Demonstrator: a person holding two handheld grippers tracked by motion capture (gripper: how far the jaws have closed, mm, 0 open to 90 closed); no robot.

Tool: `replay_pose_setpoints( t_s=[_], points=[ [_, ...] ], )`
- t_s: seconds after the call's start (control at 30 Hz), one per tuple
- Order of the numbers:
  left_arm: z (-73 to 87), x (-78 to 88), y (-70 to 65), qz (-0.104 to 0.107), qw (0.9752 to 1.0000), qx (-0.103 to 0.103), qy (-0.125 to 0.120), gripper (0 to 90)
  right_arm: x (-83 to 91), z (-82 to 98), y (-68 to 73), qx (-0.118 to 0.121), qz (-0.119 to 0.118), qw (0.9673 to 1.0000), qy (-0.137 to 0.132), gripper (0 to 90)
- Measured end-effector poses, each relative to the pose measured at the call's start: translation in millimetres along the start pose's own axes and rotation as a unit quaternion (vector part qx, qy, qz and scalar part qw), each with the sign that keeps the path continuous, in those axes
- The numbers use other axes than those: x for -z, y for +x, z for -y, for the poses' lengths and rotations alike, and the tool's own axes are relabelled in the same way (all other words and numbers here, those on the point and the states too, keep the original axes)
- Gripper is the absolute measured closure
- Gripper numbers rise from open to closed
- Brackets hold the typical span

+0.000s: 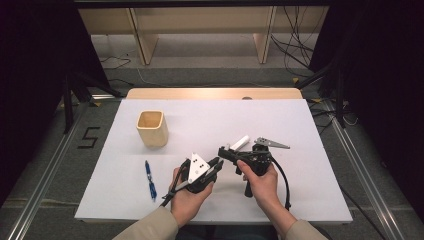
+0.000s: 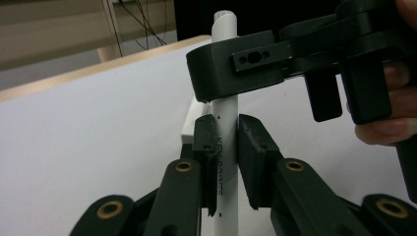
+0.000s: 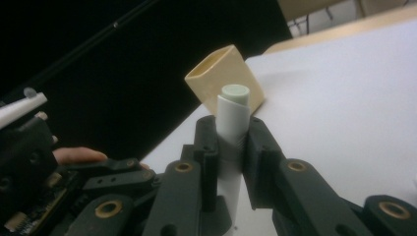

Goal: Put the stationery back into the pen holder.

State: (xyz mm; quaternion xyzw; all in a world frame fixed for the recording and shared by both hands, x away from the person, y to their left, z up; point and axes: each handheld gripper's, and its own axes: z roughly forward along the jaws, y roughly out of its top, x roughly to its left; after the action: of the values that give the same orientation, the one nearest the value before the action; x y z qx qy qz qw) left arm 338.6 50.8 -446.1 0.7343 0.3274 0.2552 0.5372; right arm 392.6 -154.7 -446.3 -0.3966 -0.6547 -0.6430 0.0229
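A white pen is held above the white sheet between the two grippers. In the left gripper view my left gripper is shut on the pen's printed barrel, which runs up between the pads. My right gripper clamps the same pen higher up, across it. In the right gripper view my right gripper is shut on the white pen, whose pale round end sticks out past the pads. From the high view the left gripper and right gripper meet at mid-table, each in a hand.
A beige square cup stands upright at the back left of the white sheet, also in the right gripper view as the cup. A blue pen lies near the front left. A small white piece lies behind the left jaws.
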Motion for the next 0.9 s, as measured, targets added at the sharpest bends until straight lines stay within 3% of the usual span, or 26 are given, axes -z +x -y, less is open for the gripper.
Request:
replay_pose_setpoints(
  t_s=[0.07, 0.13, 0.23, 0.3, 0.33, 0.4, 0.47, 0.6, 0.63, 0.73, 0.83, 0.9],
  points=[
    [-4.1, 2.5, 0.8, 0.000, 0.9999, -0.009, -0.012, 77.9, 1.6, -4.6, 5.9, 0.019, -0.001, 0.9998, -0.008, 78.6],
    [-7.0, 3.6, 1.9, 0.002, 0.9998, -0.020, -0.006, 72.1, 3.4, -9.6, 11.6, 0.047, 0.006, 0.9988, -0.014, 78.6],
    [-7.9, 4.4, 5.3, 0.001, 0.9995, -0.032, -0.001, 63.2, 4.5, -16.6, 20.3, 0.099, 0.021, 0.9948, -0.010, 78.6],
    [-8.1, 4.2, 6.8, 0.001, 0.9991, -0.042, 0.010, 55.5, 3.9, -19.2, 24.5, 0.126, 0.034, 0.9915, -0.005, 78.6],
    [-7.8, 2.0, 10.4, 0.005, 0.9982, -0.050, 0.033, 52.0, 3.4, -19.9, 25.9, 0.137, 0.039, 0.9898, -0.002, 78.6],
    [-7.3, 0.7, 12.0, 0.005, 0.9978, -0.048, 0.045, 45.5, 1.6, -20.4, 27.6, 0.153, 0.047, 0.9871, 0.005, 78.6],
    [-5.4, -2.6, 14.6, 0.011, 0.9967, -0.053, 0.061, 44.4, -0.2, -19.8, 28.9, 0.160, 0.049, 0.9858, 0.010, 78.6],
    [-4.8, -4.2, 14.8, 0.016, 0.9964, -0.058, 0.059, 47.1, -2.4, -19.0, 30.9, 0.170, 0.052, 0.9839, 0.016, 78.5],
    [-5.0, -4.2, 14.7, 0.016, 0.9967, -0.059, 0.054, 51.7, -3.2, -18.8, 32.1, 0.174, 0.052, 0.9832, 0.019, 78.5],
    [-6.7, -4.9, 16.1, 0.018, 0.9979, -0.049, 0.038, 57.8, -4.0, -18.5, 34.1, 0.178, 0.052, 0.9824, 0.022, 78.6],
    [-6.7, -5.7, 16.1, 0.025, 0.9980, -0.046, 0.036, 63.5, -5.5, -17.8, 36.9, 0.189, 0.053, 0.9801, 0.025, 78.5],
    [-5.6, -6.7, 17.3, 0.032, 0.9982, -0.032, 0.041, 67.0, -6.5, -17.4, 38.5, 0.196, 0.053, 0.9788, 0.027, 78.5]
  ],
)
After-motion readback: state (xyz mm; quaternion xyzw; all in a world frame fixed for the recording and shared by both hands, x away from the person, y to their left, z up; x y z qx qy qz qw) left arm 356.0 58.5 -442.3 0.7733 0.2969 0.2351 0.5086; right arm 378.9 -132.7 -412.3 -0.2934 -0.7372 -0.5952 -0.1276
